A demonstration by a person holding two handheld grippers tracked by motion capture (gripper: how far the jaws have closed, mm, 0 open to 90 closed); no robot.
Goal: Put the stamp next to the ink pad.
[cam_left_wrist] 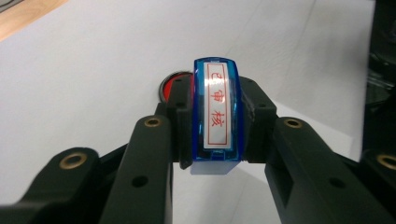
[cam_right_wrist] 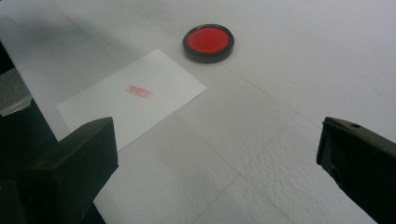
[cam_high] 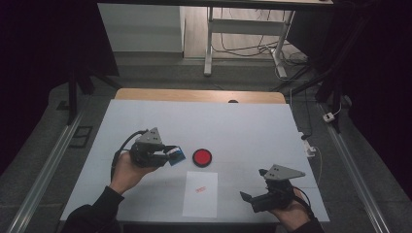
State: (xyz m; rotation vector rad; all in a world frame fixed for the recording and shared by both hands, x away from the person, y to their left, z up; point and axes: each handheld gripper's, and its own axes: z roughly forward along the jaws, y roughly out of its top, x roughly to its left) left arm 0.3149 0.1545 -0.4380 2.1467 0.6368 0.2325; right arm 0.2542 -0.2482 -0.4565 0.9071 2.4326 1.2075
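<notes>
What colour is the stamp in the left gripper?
Clear blue stamp, white label with red characters; best in the left gripper view.

left gripper (cam_high: 171, 154): jaws clamped, held above the table's left half
right gripper (cam_high: 248, 199): jaws wide apart, near the table's front right corner

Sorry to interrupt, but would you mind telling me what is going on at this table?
A person is stamping paper with a pair of hand-held tongs. The left tongs are shut on a blue stamp, held just beside the red ink pad. The white sheet in front of the pad already bears a small red stamp mark. The right tongs are open and hold nothing, near the sheet's right edge.
</notes>
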